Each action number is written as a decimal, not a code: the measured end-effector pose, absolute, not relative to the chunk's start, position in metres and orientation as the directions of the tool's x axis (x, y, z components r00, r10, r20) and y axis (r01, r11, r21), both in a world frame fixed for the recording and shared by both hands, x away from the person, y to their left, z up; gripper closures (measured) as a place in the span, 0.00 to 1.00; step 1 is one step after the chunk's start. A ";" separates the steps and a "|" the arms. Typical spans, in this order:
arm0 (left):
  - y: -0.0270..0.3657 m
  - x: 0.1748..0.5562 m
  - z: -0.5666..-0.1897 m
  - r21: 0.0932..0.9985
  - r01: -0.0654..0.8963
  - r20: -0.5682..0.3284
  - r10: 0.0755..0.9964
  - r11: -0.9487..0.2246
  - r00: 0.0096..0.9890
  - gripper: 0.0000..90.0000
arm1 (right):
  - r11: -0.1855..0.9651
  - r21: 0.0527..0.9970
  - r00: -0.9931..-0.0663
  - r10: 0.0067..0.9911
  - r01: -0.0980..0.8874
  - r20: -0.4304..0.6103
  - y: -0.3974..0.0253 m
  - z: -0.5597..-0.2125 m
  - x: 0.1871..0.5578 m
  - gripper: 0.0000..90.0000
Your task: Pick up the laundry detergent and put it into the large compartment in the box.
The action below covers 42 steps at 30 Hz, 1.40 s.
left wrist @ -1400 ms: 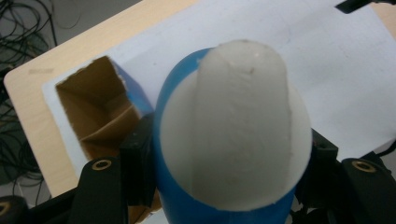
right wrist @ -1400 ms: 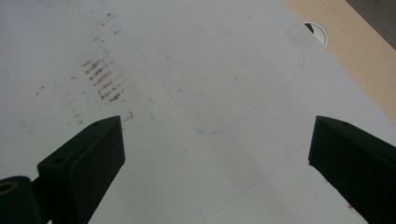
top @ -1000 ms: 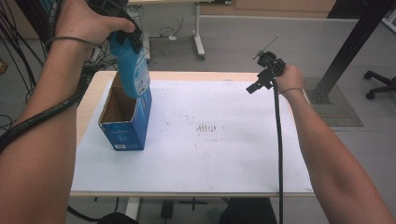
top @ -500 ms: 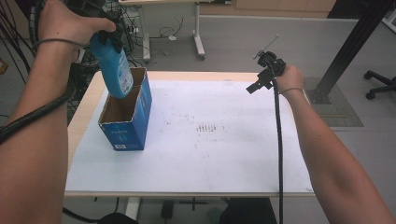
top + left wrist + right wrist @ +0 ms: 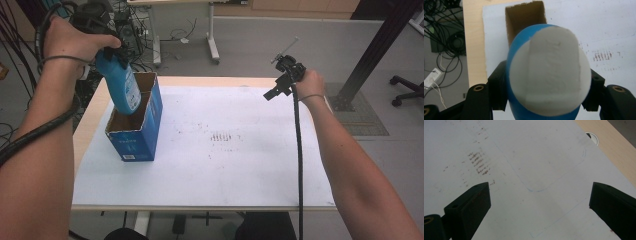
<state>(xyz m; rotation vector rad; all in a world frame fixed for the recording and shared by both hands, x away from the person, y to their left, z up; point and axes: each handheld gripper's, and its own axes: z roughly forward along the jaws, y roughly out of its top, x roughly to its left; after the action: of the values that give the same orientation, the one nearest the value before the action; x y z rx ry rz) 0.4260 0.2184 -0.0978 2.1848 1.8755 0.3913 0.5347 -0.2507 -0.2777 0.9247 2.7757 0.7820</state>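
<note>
your work surface is a light wooden table [image 5: 92, 125] covered almost fully by a white sheet [image 5: 240, 175], with bare wood showing along the left and far edges. on the sheet, at your left, stands an open blue cardboard box [image 5: 135, 132]. near the sheet's centre lies a patch of brownish smudges [image 5: 222, 136].

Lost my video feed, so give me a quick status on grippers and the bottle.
Left gripper shut on blue plastic bottle, tilted, lower end inside open blue cardboard box. Right gripper open, holding nothing, above the white table sheet. Nothing obstructing.
</note>
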 end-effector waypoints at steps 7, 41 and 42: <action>0.221 0.428 -0.113 0.330 0.932 0.063 0.989 -0.147 0.134 0.42 | 0.683 0.506 -0.810 0.583 0.526 0.056 -0.249 -0.278 0.535 0.04; 0.236 0.434 -0.196 0.259 0.959 0.034 0.993 -0.115 0.110 0.42 | 0.675 0.512 -0.809 0.583 0.532 0.073 -0.249 -0.281 0.536 0.04; 0.237 0.434 -0.198 0.259 0.959 0.030 0.994 -0.112 0.107 0.42 | 0.671 0.514 -0.808 0.584 0.535 0.078 -0.249 -0.281 0.536 0.04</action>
<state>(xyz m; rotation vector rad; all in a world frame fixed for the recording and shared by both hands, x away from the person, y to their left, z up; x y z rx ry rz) 0.4339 0.2366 -0.1978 2.2009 1.9680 0.2935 0.5358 -0.2494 -0.2812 0.9356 2.7858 0.8113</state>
